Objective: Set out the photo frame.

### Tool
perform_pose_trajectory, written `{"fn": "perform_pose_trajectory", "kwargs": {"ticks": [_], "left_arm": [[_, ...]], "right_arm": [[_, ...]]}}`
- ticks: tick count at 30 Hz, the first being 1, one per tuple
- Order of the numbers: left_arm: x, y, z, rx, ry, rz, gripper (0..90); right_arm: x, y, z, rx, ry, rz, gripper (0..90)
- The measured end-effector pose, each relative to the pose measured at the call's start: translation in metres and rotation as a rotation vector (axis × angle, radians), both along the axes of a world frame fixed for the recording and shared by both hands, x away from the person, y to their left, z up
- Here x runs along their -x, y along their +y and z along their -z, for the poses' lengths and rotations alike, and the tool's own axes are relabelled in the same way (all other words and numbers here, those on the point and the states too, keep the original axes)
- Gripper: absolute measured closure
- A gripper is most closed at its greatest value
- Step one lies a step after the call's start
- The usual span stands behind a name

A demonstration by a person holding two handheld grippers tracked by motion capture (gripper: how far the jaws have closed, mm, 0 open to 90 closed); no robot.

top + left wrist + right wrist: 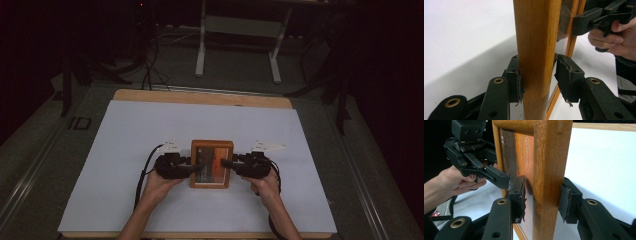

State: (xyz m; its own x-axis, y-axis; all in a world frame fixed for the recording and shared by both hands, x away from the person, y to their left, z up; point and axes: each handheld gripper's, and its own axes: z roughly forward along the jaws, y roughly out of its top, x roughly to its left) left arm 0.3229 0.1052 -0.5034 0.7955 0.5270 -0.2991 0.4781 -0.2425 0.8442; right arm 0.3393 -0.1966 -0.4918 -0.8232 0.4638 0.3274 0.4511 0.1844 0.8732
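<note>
Wooden and orange-brown, the frame [211, 164] sits at the middle of the white sheet [125, 140] that covers the table, a gripper at each of its side rails. On the left, the left gripper [190, 167] has its jaws either side of the frame's left rail; in the left gripper view [537, 75] one pad [518, 83] touches the wood, while the other pad [564, 76] stands just off the glass side — the grip is loose, not clamped. No earlier look is at hand to compare. On the right, the right gripper [226, 164] straddles the right rail; in its own view [544, 195] the inner pad [517, 195] lies against the glass face and the outer pad [569, 200] meets the rail's back — shut on the frame. Both hands [162, 182] hold the grippers from the near edge.
</note>
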Motion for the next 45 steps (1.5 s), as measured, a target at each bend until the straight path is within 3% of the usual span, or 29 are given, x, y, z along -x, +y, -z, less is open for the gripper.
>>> {"fn": "perform_pose_trajectory", "kwargs": {"ticks": [14, 18, 28, 34, 43, 45], "left_arm": [[0.001, -0.006, 0.001, -0.041, -0.025, -0.043, 54.2], [0.001, -0.006, 0.001, -0.037, -0.017, -0.051, 53.1], [0.001, -0.001, -0.001, -0.040, -0.011, -0.062, 50.4], [0.007, 0.001, -0.006, -0.048, -0.021, -0.068, 48.0], [0.011, 0.012, -0.014, -0.062, -0.044, -0.126, 46.7], [0.013, 0.015, -0.019, -0.086, -0.064, -0.148, 46.7]], "right_arm": [[-0.003, 0.000, 0.004, -0.021, 0.016, 0.022, 60.7], [-0.003, 0.001, 0.005, -0.025, 0.016, 0.034, 60.2], [-0.003, 0.002, 0.008, -0.011, 0.027, 0.033, 50.1], [-0.001, -0.002, 0.001, -0.015, 0.017, 0.024, 47.3], [0.001, -0.012, -0.008, -0.015, -0.003, 0.024, 46.9], [0.001, -0.016, -0.011, -0.009, -0.006, 0.024, 46.7]]}}
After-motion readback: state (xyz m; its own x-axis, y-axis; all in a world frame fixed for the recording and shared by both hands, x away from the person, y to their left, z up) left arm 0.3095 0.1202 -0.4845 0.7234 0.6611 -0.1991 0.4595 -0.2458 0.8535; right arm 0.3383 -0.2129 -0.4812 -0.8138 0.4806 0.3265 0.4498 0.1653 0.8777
